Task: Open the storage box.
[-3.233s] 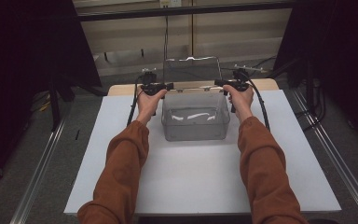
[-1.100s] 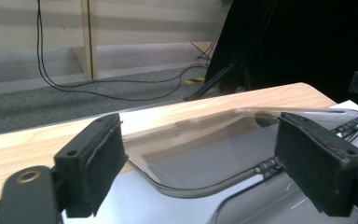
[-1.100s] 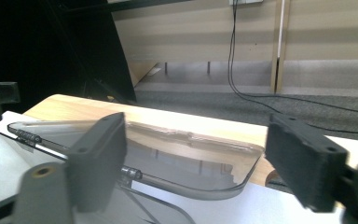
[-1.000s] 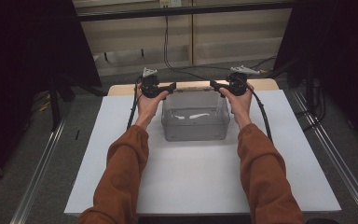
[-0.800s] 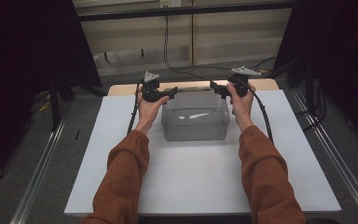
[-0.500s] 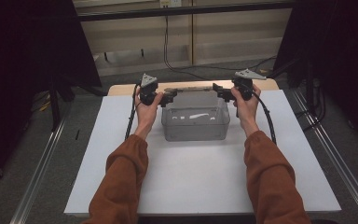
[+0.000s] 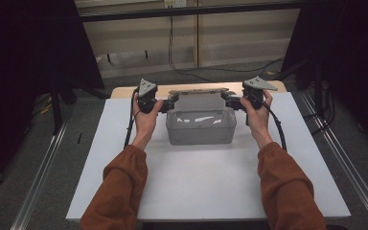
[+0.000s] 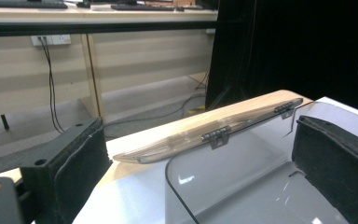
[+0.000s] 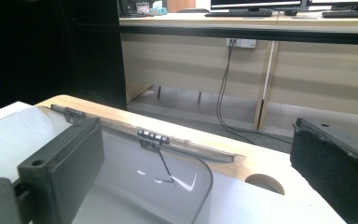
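A white board covers most of the table, whose wooden top peeks out as a strip along the far edge. On the board, towards the back and centred, sits a clear plastic box, its hinged lid swung open and leaning back over that wooden strip.

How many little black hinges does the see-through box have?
2 small black hinges join the clear plastic box to its opened lid: one nearer, one farther along.
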Demonstrator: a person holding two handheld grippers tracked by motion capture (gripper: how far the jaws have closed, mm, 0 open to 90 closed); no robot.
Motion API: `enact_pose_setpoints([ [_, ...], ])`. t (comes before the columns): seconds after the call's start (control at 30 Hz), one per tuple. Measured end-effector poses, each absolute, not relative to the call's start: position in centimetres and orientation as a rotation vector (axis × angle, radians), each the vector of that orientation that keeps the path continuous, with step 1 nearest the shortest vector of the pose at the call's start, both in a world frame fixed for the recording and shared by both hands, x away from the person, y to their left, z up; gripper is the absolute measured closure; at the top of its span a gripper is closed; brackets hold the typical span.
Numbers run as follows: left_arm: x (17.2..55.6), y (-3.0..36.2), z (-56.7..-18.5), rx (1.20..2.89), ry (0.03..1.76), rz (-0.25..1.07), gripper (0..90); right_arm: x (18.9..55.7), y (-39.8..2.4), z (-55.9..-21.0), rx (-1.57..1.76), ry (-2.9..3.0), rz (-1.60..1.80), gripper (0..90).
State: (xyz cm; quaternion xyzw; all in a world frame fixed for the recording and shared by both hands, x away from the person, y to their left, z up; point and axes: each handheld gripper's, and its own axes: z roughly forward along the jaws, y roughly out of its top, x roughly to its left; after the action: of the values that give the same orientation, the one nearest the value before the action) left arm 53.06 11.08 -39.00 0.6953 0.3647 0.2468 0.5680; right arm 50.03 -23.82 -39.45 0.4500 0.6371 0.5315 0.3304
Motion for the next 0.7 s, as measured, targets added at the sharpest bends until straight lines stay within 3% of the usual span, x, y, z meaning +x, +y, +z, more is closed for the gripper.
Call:
enact_pose_setpoints([
  [0.7,48.2,11.9,-39.4,1.608,0.811,0.547,1.9,45.5,-24.4,-39.3,1.125,1.612,1.397,1.4],
])
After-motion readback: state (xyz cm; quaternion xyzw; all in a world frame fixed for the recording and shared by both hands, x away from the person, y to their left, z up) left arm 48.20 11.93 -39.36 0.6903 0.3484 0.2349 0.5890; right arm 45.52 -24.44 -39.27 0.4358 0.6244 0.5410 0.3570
